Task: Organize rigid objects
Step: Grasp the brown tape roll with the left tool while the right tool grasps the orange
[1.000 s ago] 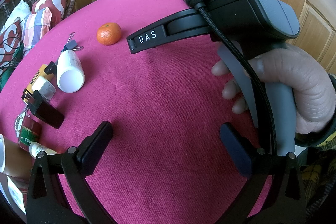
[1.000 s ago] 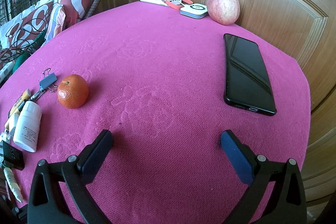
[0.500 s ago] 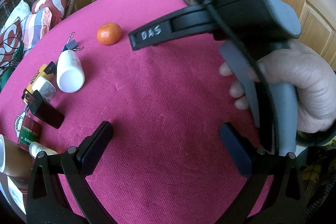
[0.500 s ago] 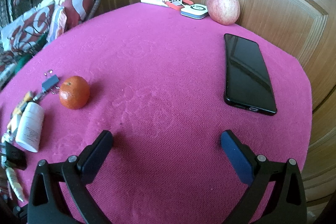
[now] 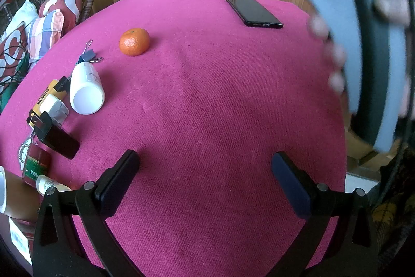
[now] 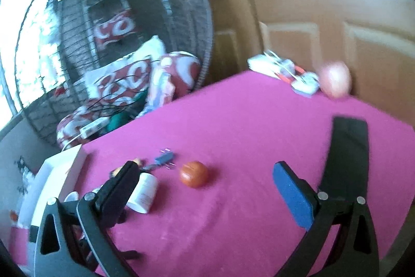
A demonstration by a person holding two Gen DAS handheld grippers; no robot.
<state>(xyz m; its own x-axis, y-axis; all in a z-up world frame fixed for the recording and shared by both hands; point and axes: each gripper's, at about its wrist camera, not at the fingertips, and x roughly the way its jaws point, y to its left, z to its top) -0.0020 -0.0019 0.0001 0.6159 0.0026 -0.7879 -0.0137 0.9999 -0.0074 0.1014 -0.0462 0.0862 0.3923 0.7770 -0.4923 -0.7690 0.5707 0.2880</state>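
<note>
Magenta-clothed worktop (image 5: 207,108): black phone (image 5: 253,12) lies flat far right (long axis near–far); left tongs (image 5: 205,181) and right tongs (image 6: 203,183) spread, empty.

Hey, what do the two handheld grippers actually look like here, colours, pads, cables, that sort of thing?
The left gripper has black triangular cut-out fingers with silver rivets and dark pads. The right gripper matches, one pad bright blue. The left view blurs its grey-blue handle, with a black cable.
</note>
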